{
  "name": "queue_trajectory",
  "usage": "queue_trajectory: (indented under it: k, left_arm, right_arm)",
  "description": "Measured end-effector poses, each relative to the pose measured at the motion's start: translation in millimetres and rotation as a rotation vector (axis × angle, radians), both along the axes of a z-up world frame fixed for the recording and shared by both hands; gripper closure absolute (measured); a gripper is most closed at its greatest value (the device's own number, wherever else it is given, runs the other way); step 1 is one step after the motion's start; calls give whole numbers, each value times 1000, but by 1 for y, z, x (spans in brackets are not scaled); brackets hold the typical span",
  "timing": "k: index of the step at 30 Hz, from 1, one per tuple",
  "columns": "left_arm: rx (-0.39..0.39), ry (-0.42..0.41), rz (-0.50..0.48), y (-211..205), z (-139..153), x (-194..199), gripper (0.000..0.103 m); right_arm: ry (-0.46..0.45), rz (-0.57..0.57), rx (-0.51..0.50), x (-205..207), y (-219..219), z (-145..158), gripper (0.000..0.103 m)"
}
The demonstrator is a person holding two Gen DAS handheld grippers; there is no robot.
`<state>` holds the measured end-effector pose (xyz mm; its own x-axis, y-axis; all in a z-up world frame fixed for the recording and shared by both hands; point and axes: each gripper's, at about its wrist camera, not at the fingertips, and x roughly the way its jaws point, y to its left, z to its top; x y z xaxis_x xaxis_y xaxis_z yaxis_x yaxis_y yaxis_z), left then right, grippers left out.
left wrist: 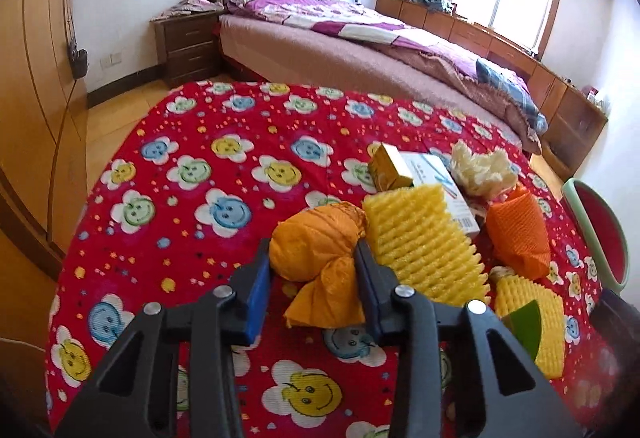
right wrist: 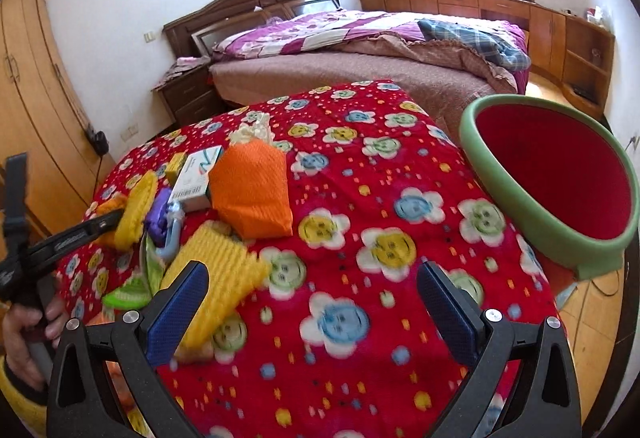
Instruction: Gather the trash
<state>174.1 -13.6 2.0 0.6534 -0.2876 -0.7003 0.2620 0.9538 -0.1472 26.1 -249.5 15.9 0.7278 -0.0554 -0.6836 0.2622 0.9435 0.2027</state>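
In the left wrist view my left gripper (left wrist: 314,274) is shut on a crumpled orange-yellow mesh wad (left wrist: 316,250) that rests on the red flowered cloth (left wrist: 200,157); both blue pads touch its sides. Right of it lie a yellow foam net (left wrist: 420,238), an orange foam net (left wrist: 518,234), a white box (left wrist: 440,177), a small yellow carton (left wrist: 390,167) and a white foam wad (left wrist: 480,169). My right gripper (right wrist: 312,298) hangs open over bare cloth, with nothing between its fingers. Another yellow foam net (right wrist: 224,278) lies beside its left finger. The green-rimmed red bin (right wrist: 520,205) stands at the table's right edge.
A bed (right wrist: 360,69) stands behind the table, with a nightstand (left wrist: 188,45) to its left. Wardrobe doors (left wrist: 36,77) line the left wall, and low cabinets (right wrist: 520,13) run under the window. A hand (right wrist: 24,334) holds the left gripper's handle. Green and purple scraps (right wrist: 158,217) lie among the trash.
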Motion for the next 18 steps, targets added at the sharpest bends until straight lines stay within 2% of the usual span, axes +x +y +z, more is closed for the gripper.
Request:
queue_trajectory:
  k: [7, 16, 18]
  left_arm:
    - [-15, -24, 26, 15, 7, -1, 63]
    - [-20, -26, 52, 16, 3, -3, 63]
    - [-9, -23, 54, 13, 2, -4, 63]
  right_arm:
    - [69, -2, 43, 51, -5, -9, 0]
    - [138, 89, -26, 95, 16, -24, 0]
    - [145, 99, -23, 99, 18, -28, 5]
